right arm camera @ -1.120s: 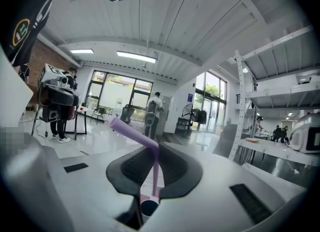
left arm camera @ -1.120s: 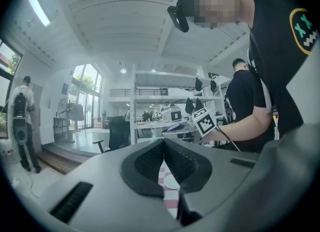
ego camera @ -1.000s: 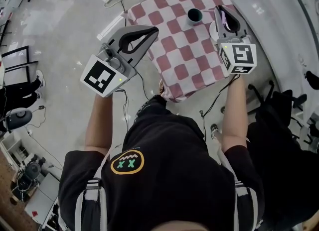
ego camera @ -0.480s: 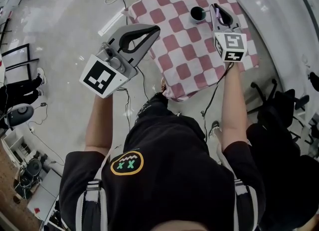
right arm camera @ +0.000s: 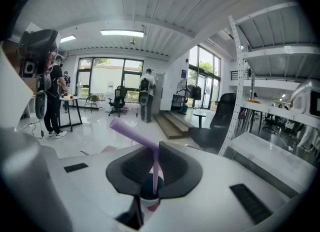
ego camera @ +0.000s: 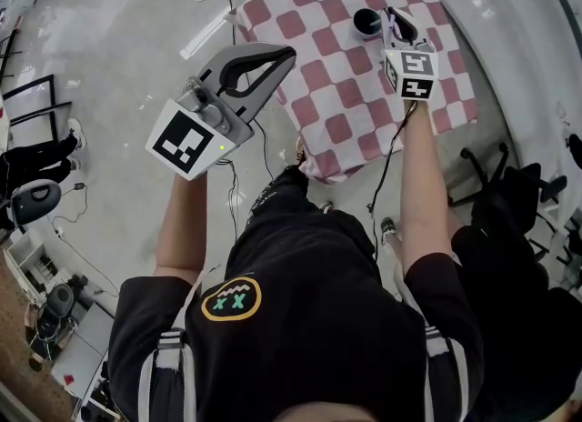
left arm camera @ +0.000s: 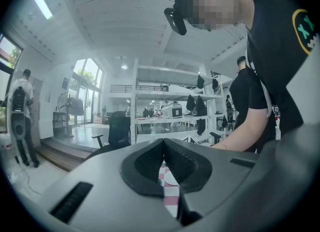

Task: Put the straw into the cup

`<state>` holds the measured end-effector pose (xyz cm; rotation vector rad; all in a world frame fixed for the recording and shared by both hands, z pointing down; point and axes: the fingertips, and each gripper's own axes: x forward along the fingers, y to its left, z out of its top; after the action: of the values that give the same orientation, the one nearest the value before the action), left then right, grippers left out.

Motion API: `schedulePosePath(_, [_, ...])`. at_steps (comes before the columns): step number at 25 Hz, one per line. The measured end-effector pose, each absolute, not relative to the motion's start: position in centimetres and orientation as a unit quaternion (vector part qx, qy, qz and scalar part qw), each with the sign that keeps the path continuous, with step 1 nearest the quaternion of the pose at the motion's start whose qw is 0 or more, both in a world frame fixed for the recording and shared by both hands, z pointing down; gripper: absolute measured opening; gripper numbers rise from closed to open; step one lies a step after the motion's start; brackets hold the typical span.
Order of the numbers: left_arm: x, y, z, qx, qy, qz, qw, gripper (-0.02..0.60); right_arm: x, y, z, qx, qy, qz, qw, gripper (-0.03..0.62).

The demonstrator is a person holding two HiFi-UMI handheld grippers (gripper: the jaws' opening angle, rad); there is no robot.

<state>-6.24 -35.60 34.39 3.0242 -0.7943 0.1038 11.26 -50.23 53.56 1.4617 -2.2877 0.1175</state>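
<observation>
1. We see a red-and-white checked tabletop [ego camera: 341, 93] on pale glossy floor [ego camera: 109, 65].
2. Cup [ego camera: 366, 22] sits toward the far edge.
3. Only the right gripper view shows the right gripper [right arm camera: 152, 152] fingers clamping the purple straw [right arm camera: 155, 173], its lower end over the cup's mouth.
4. Left gripper [left arm camera: 163, 143] fingers are clenched on nothing.

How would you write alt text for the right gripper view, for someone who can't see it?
The right gripper is shut on a purple straw, whose lower end points into the dark cup just below. Behind are bright windows, people standing, and shelving at right.
</observation>
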Motion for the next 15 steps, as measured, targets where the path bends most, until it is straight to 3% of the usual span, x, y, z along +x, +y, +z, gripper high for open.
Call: schedulePosePath(15, [-6.8, -35.7, 35.8, 0.965, -0.26, 0.039, 0.017, 0.018, 11.2, -50.8, 59.1, 0.529, -0.819, 0.061, 0.213, 0.052])
